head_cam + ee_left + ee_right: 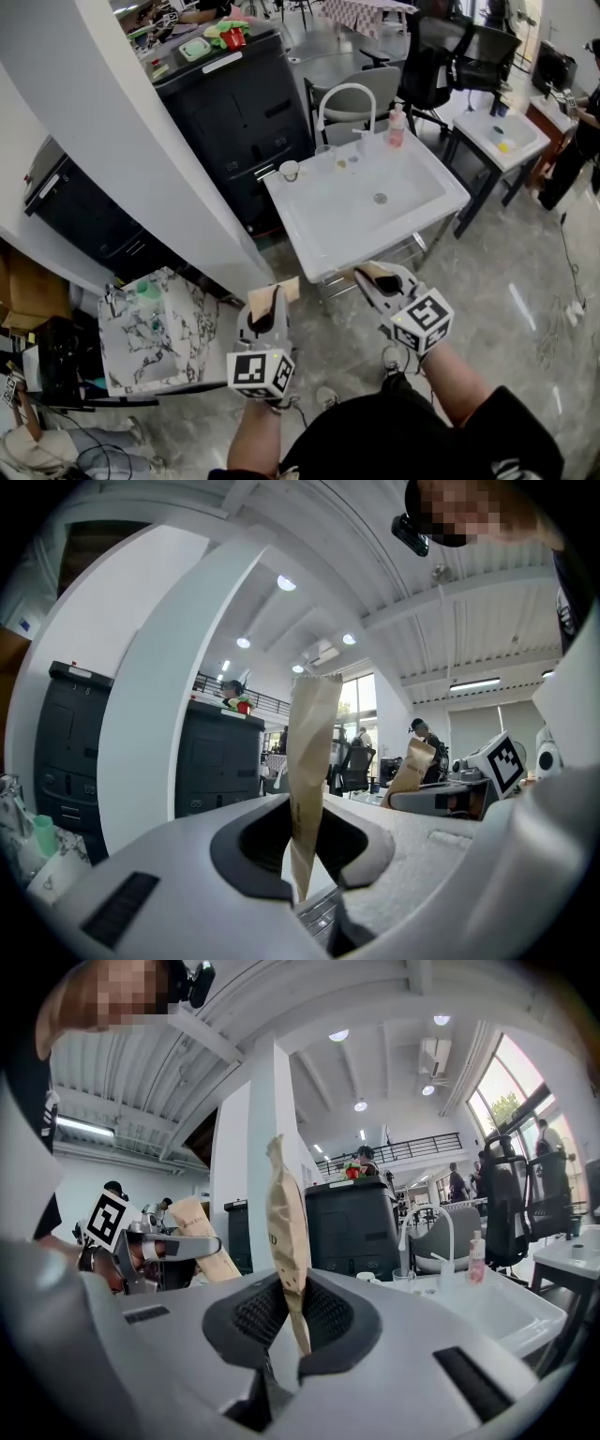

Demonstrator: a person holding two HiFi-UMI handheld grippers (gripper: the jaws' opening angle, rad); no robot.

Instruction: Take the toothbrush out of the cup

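Note:
My left gripper [281, 292] is shut on a flat brown paper packet [309, 761] that stands upright between its jaws. My right gripper [362, 276] is shut on a second brown paper packet [286, 1241]. Both hang side by side just short of the near edge of the white sink table [309, 244]. At the table's far side stand a small white cup [290, 170] and a clear glass [325, 153]; the cup [367, 1278] and glass [403, 1279] also show in the right gripper view. I cannot make out a toothbrush in any view.
A curved faucet [347, 94] and a pink bottle [397, 127] stand at the sink's back edge. A white pillar [141, 141] and a dark printer cabinet [234, 103] rise at left. A marbled stool [150, 328] sits lower left, a second sink table [506, 136] at right.

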